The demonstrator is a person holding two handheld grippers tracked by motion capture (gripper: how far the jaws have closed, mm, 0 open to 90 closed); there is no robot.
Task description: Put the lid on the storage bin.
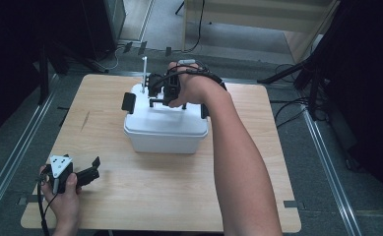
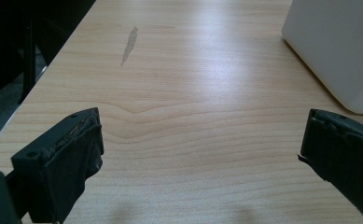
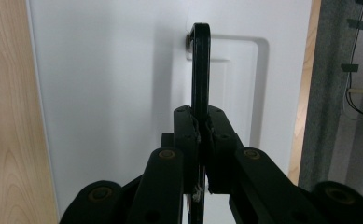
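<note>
at the near left corner of the wooden bench (image 1: 179, 196), the left tongs (image 1: 93, 169) rest in the person's left hand (image 1: 63, 194), jaws spread wide with nothing between them; the left gripper view looks across bare wood grain toward a corner of the white box (image 2: 338, 51), which stands well apart from those jaws. no work is under way on that side.

farther back, at mid-bench, the white box (image 1: 165, 129) sits with its lid (image 1: 167, 118) on. the right hand (image 1: 191, 88) reaches over the top, and the right tongs (image 3: 200, 128) are clenched on the black carry handle (image 3: 200, 65), which stands upright on its edge above the lid's recessed panel, as the right gripper view shows. one end of the handle meets the lid at its pivot.

judged from this, the grasp on the handle is made and the handle is raised; the box itself appears to sit flat on the bench, so any lifting or carrying looks yet to be done. black latches (image 1: 128, 102) show at the box's sides; whether they are fastened cannot be told. beyond the bench lie the grey floor (image 1: 327, 147) and dark stands.
</note>
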